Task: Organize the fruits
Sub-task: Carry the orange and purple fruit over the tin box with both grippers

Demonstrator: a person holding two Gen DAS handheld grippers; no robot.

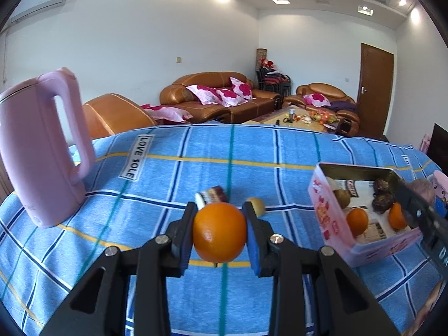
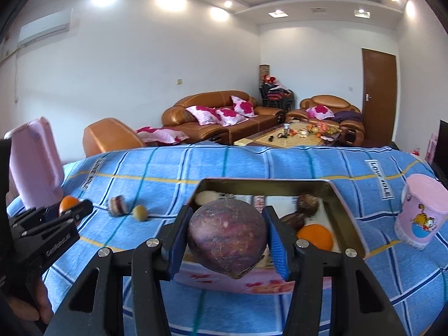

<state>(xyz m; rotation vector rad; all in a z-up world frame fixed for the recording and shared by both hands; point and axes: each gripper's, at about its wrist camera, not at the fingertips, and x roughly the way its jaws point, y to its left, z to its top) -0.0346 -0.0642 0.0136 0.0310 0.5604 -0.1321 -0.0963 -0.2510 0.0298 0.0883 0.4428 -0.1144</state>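
Note:
My left gripper (image 1: pixel 219 232) is shut on an orange (image 1: pixel 219 232), held just above the blue checked cloth. In the right wrist view that same gripper (image 2: pixel 75 210) shows at the far left with the orange (image 2: pixel 67 203) in it. My right gripper (image 2: pixel 226 238) is shut on a large purple round fruit (image 2: pixel 226 238), hanging at the near edge of the pink tin box (image 2: pixel 252 282). The box (image 1: pixel 330 218) holds oranges (image 1: pixel 357 221), dark brown fruits (image 2: pixel 307 204) and a pale one. A small green fruit (image 2: pixel 139 212) and a striped round piece (image 2: pixel 118 204) lie loose on the cloth.
A pink kettle (image 1: pixel 42 154) stands at the left of the table. A pink cup (image 2: pixel 421 212) with a cartoon cat stands to the right of the box. Sofas and a coffee table fill the room beyond the far table edge.

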